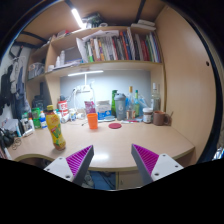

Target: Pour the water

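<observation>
bottle point(55, 128) is standing upright on tabletop point(110, 148), ahead-left of fingers, well apart | cup point(92, 120) is sitting farther back, right of bottle | hand-held gripper point(112, 162) is hanging released, nothing between its pads | bottle is probably light, smooth plastic that is giving under squeeze; take at mid-body

view: single, gripper-mounted | faces: forward over the pale wooden desk point(112, 148) toward its back wall | range: well back from desk, above its front edge

Home study nook, wooden desk point(110, 145), bookshelf point(115, 47) packed with books, bottles point(125, 103) along the back
</observation>
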The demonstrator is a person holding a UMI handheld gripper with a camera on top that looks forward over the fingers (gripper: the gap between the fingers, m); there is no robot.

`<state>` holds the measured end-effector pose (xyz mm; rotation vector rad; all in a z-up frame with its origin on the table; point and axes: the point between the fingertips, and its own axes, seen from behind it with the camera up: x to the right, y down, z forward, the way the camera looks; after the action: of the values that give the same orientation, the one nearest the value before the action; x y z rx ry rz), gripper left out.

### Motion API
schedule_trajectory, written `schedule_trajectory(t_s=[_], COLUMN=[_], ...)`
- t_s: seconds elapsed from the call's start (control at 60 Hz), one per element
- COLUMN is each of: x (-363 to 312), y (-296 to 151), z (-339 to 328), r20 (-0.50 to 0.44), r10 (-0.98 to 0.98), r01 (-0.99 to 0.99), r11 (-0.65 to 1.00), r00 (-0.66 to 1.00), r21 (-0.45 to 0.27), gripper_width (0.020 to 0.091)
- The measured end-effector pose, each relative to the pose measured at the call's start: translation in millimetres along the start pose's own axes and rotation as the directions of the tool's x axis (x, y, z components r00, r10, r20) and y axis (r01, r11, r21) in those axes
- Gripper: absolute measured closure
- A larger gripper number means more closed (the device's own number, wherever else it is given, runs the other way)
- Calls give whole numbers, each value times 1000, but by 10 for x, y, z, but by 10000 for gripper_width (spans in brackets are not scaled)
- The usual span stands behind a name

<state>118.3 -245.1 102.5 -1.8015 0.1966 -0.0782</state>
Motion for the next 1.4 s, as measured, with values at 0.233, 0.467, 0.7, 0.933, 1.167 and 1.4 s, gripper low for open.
schedule_trajectory(t_s=[0.233, 0.467, 0.7, 0.933, 1.167, 1.4], x=[-301, -857, -1946, -2656, -2720, -2741], y=[44, 73, 32, -1, 22, 25], z=[-255, -456, 116, 1072, 1756, 1888], r20=[27, 103, 209, 146, 87, 128], r10=[-9, -74, -84, -119, -28, -12], r01=[9, 69, 71, 109, 25, 8], r11=[1000, 996, 995, 991, 999, 1000], r00=[1000, 992, 974, 982, 996, 992], r21=[8, 50, 69, 79, 41, 29], gripper_width=[262, 261, 261, 253, 280, 698])
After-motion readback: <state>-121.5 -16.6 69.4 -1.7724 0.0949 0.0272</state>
